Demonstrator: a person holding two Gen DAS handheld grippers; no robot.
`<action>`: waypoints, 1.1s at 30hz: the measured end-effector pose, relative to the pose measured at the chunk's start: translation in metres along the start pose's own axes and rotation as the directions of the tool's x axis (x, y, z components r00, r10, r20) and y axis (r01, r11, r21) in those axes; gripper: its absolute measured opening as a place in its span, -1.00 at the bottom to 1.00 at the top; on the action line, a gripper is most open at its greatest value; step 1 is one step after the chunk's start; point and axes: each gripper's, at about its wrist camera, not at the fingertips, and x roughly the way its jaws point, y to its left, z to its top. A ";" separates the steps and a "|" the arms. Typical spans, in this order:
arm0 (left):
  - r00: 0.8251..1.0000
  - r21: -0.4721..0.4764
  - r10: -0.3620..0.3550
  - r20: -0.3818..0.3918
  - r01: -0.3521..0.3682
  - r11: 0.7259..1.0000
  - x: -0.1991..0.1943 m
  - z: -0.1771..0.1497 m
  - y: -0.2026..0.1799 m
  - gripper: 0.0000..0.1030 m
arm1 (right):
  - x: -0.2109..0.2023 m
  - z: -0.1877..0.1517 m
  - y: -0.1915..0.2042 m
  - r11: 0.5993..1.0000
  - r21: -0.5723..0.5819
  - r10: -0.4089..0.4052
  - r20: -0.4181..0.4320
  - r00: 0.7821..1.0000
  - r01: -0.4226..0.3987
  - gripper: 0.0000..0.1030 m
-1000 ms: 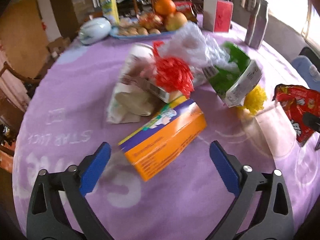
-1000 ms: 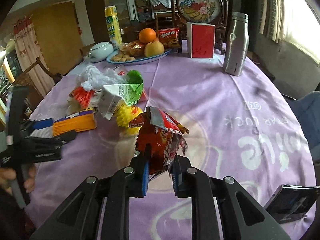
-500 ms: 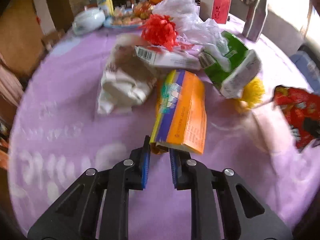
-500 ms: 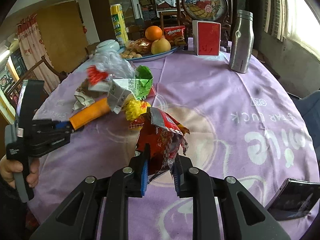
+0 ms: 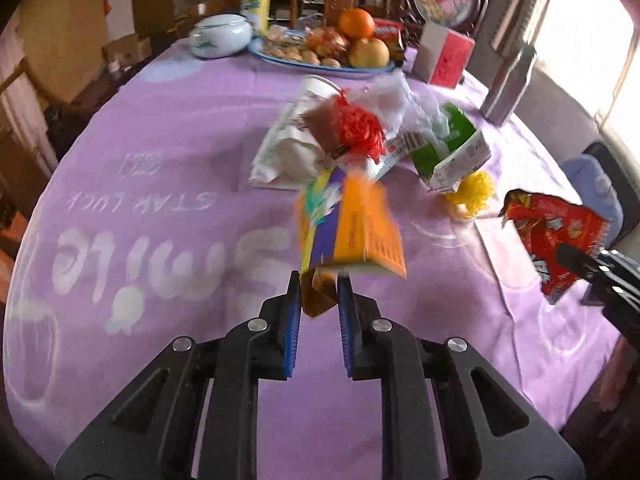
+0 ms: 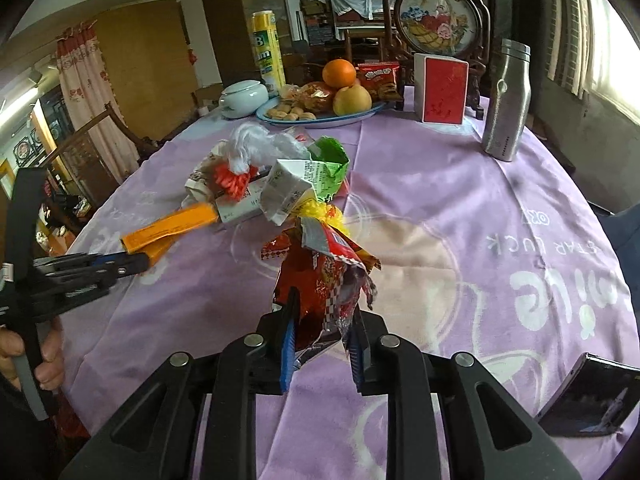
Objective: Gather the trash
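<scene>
My left gripper [image 5: 319,292] is shut on the end flap of an orange and purple carton [image 5: 352,232] and holds it above the purple tablecloth [image 5: 160,184]; the carton also shows in the right wrist view [image 6: 168,232]. My right gripper [image 6: 322,320] is shut on a crumpled red snack bag [image 6: 324,276], also seen at the right of the left wrist view [image 5: 556,236]. A trash pile lies mid-table: a green and white carton [image 5: 452,156], a red pom-pom [image 5: 360,132], a yellow pom-pom [image 5: 474,192], a clear plastic bag [image 5: 400,100] and a paper wrapper [image 5: 288,156].
At the far edge stand a fruit plate [image 6: 320,120], a white lidded bowl [image 6: 244,94], a yellow can [image 6: 266,52], a red card box [image 6: 442,88] and a steel flask [image 6: 506,100]. A dark phone [image 6: 592,396] lies near right. Chairs ring the table.
My left gripper closed on the orange carton's end and lifted it off the table, swinging it away from the pile. My right gripper kept hold of the red bag.
</scene>
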 end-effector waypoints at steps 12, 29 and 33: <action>0.998 -0.034 0.036 0.044 -0.035 0.999 -0.048 -0.046 0.020 -0.63 | -0.005 -0.013 0.051 0.991 -0.102 0.088 -0.011 0.996 -0.088 -0.54; 0.980 -0.042 0.180 0.081 -0.177 0.983 -0.012 -0.042 0.044 -0.16 | 0.007 -0.020 0.058 0.989 -0.111 0.091 -0.051 0.995 -0.096 -0.52; 0.984 -0.029 0.152 0.096 -0.150 0.988 -0.012 -0.035 0.037 -0.58 | 0.007 -0.021 0.058 0.989 -0.109 0.091 -0.053 0.994 -0.096 -0.52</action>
